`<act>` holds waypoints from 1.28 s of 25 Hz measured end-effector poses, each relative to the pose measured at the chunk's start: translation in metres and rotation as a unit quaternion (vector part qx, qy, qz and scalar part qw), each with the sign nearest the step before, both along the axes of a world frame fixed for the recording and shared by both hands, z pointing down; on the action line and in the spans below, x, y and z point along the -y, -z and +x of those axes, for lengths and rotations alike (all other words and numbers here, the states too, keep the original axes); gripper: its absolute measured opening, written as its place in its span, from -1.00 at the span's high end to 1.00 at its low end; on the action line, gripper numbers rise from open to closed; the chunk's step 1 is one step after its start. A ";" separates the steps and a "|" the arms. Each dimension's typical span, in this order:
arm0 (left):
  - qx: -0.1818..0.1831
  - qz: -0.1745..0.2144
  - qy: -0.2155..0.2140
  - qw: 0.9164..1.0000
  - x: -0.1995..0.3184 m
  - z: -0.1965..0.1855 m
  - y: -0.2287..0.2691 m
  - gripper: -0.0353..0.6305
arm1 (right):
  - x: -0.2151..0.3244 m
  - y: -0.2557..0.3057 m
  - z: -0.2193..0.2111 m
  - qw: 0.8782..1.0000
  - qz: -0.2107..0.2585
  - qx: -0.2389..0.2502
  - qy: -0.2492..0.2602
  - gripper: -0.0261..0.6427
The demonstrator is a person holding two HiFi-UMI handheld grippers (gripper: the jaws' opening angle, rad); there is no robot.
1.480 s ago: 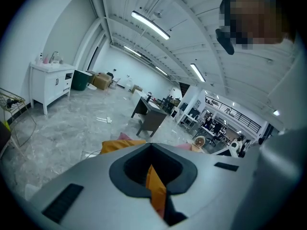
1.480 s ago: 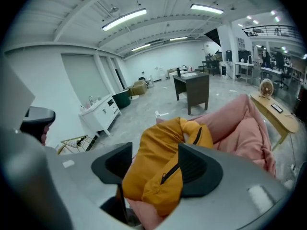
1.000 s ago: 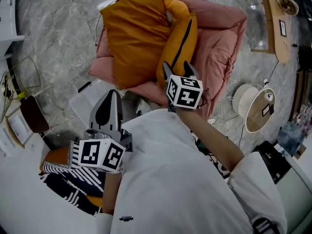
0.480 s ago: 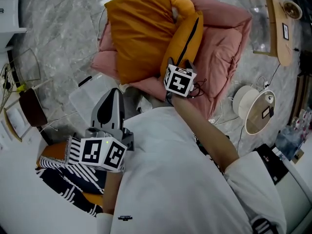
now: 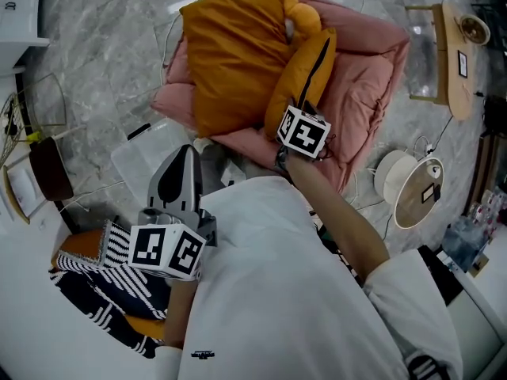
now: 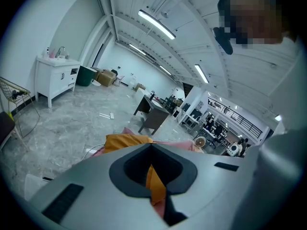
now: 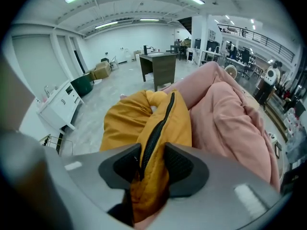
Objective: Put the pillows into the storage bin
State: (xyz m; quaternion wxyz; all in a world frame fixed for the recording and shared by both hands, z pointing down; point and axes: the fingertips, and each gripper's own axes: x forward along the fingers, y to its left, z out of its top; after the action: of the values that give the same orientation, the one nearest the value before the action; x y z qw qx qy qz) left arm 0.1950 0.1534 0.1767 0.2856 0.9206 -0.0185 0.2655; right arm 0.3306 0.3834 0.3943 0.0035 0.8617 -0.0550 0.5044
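Two orange pillows lie on a heap of pink pillows (image 5: 364, 70) on the marble floor. The bigger orange one (image 5: 230, 54) lies flat. Next to it stands the narrower one with a black zipper (image 5: 305, 70). My right gripper (image 5: 305, 108) points steeply down at its near end. Its jaws have just been closing and now pinch the zippered edge (image 7: 158, 123) between the pads (image 7: 181, 163). My left gripper (image 5: 182, 155) hovers near my body, jaws together with nothing in them (image 6: 152, 146). A black-and-white striped pillow (image 5: 103, 291) lies at lower left.
A clear plastic bin piece (image 5: 141, 163) lies on the floor just beyond the left gripper. A round white fan (image 5: 412, 182) and a wooden side table (image 5: 447, 46) stand to the right. On the left are a white cabinet (image 5: 16, 6) and a wire rack (image 5: 40, 117).
The right gripper has sunk onto the zippered orange pillow and its jaws have closed on the pillow's edge. The left gripper has barely shifted.
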 end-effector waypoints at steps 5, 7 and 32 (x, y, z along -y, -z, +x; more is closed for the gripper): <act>-0.008 -0.001 0.005 1.000 0.002 -0.005 0.005 0.87 | -0.012 0.027 0.011 0.998 0.047 -0.012 -0.032 0.46; -0.012 -0.001 0.005 1.000 0.001 -0.007 0.008 0.87 | -0.017 0.037 0.015 0.995 0.079 -0.019 -0.054 0.49; -0.045 -0.005 0.071 0.996 0.048 -0.043 0.034 0.87 | 0.069 0.152 0.023 0.970 0.231 -0.076 0.025 0.58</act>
State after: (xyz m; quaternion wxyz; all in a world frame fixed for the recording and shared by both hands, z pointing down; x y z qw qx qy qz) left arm 0.1517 0.1054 0.1426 0.3090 0.9265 -0.0697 0.2029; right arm 0.3533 0.3145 0.2428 -0.1791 0.8734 -0.1915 0.4105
